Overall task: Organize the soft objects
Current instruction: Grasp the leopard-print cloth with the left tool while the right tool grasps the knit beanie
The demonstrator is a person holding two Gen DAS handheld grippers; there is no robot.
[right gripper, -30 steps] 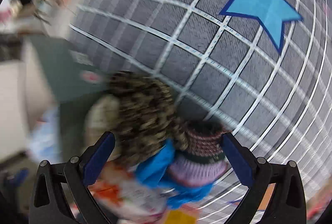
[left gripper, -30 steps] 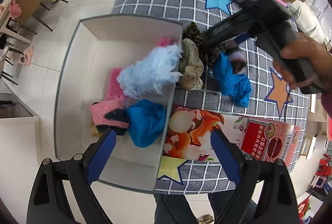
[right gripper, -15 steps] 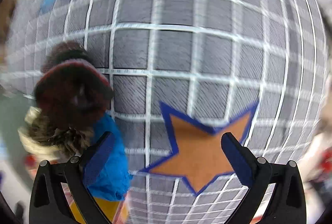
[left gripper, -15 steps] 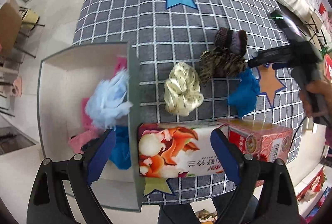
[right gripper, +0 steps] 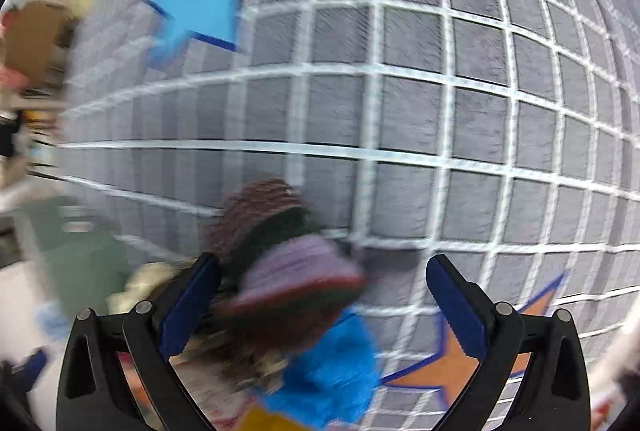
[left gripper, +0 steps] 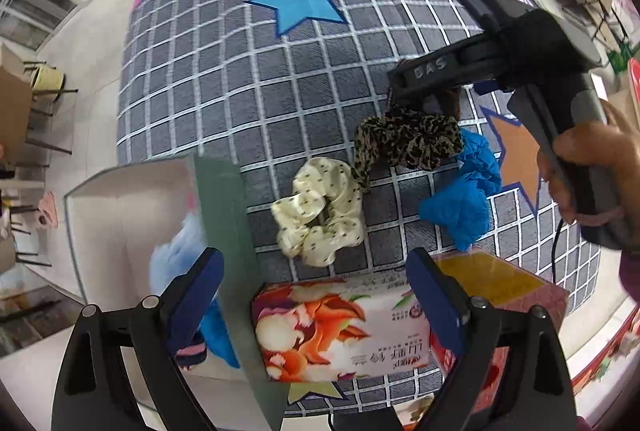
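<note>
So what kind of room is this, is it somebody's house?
Probably a home. A low table under a grey checked cloth with stars, chairs on a pale tiled floor, and scrunchies beside a storage box all suggest a lived-in room.

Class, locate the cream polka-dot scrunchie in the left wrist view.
The cream polka-dot scrunchie lies mid-frame on the checked cloth, between the box wall at left and the blue scrunchie at right.

Beyond the cream dotted satin scrunchie (left gripper: 320, 209), the grey checked mat (left gripper: 256, 79) lies open; the floral tissue box (left gripper: 340, 327) blocks its near side, the green-walled box (left gripper: 224, 231) its left.
</note>
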